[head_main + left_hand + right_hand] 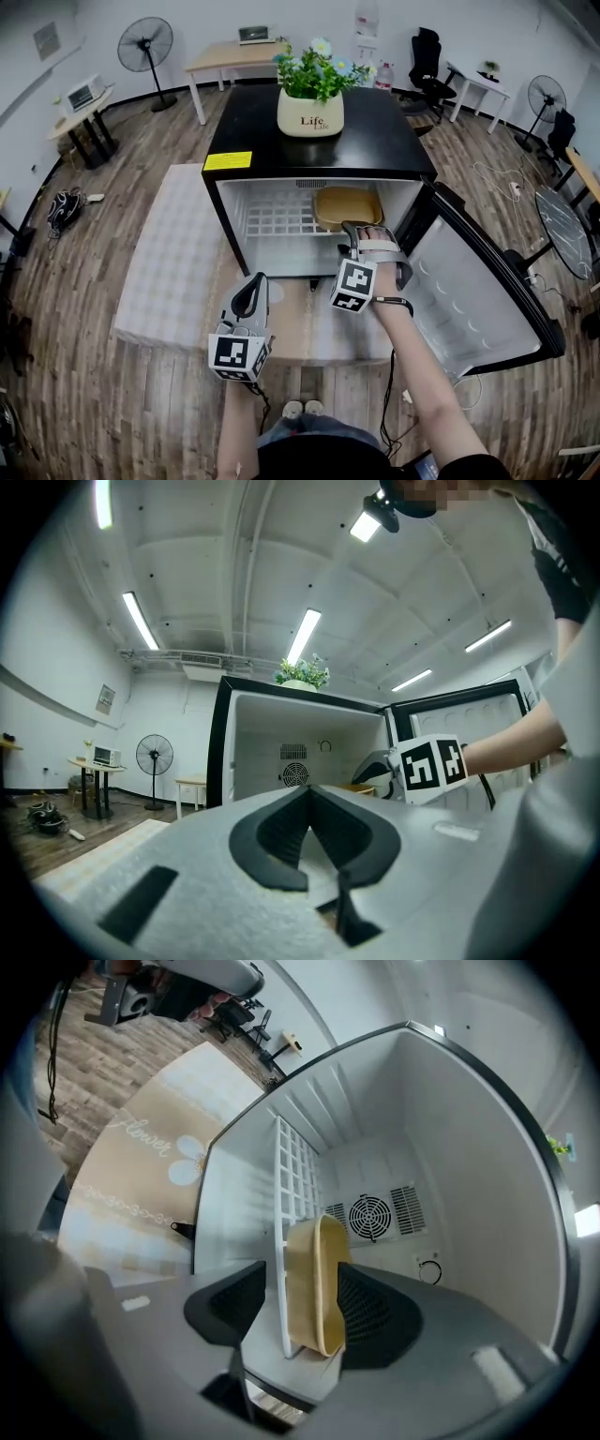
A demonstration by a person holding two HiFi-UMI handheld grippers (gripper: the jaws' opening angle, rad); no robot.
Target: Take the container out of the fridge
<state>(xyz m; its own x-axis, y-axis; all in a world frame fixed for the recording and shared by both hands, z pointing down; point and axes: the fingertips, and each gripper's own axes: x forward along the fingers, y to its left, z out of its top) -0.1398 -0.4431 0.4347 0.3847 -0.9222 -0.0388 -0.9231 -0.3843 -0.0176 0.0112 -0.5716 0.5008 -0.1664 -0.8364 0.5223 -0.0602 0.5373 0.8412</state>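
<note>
A tan shallow container lies on the white wire shelf at the right of the open black fridge. My right gripper reaches into the fridge mouth, rolled on its side. In the right gripper view the container and the shelf edge stand between its jaws, and the right gripper is open, with a gap left at the shelf side. My left gripper hangs lower, in front of the fridge, and holds nothing. Its jaws meet at the tip in the left gripper view.
The fridge door swings open to the right. A white flower pot stands on the fridge top. A pale cloth-covered low platform lies left and in front. Desks, fans and office chairs ring the wooden floor.
</note>
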